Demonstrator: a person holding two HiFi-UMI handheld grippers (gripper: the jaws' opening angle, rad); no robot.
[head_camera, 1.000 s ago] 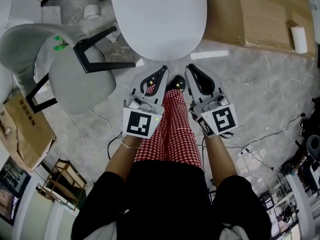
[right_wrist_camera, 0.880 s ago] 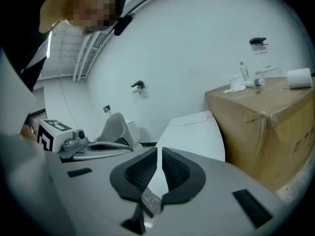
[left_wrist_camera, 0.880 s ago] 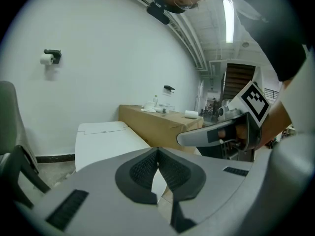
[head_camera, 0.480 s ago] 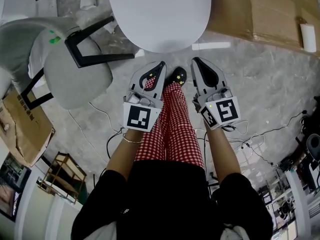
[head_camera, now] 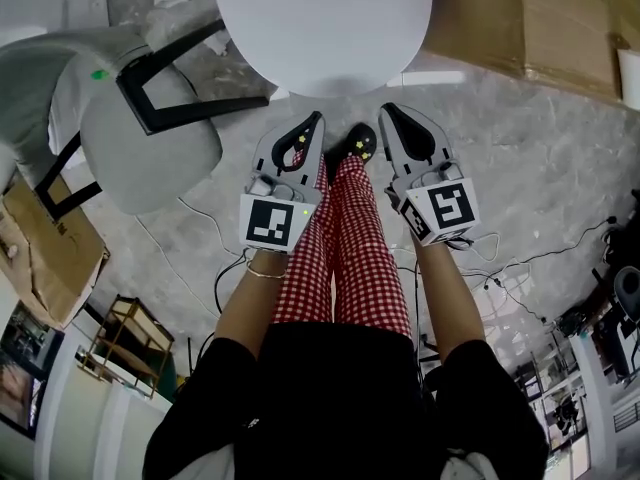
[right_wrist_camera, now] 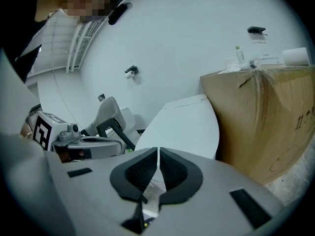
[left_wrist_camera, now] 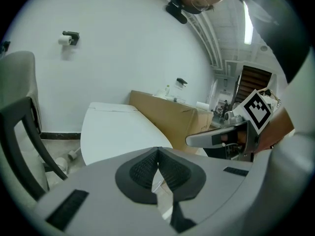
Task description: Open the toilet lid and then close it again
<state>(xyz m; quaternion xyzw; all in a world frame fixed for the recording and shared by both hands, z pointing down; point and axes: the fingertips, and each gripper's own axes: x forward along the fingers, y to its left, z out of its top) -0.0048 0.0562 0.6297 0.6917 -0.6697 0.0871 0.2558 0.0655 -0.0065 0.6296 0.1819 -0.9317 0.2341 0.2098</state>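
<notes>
The toilet's white lid [head_camera: 320,23] lies down, closed, at the top of the head view. In the left gripper view the lid [left_wrist_camera: 115,129] stretches ahead of the jaws, and in the right gripper view the lid [right_wrist_camera: 189,119] does the same. My left gripper [head_camera: 317,119] is shut and empty, a short way in front of the lid's front edge. My right gripper [head_camera: 386,110] hangs beside it, also shut and empty. Both are held above the person's red checked trouser legs [head_camera: 345,258], apart from the lid.
A grey chair [head_camera: 140,128] with black legs stands left of the toilet. A large cardboard box [head_camera: 540,18] stands to its right, with bottles on top [right_wrist_camera: 238,55]. Cables [head_camera: 530,258] run over the stone floor. A paper holder [left_wrist_camera: 68,38] is on the wall.
Both grippers have crept a little forward toward the lid's front edge, still shut. The lid has stayed down.
</notes>
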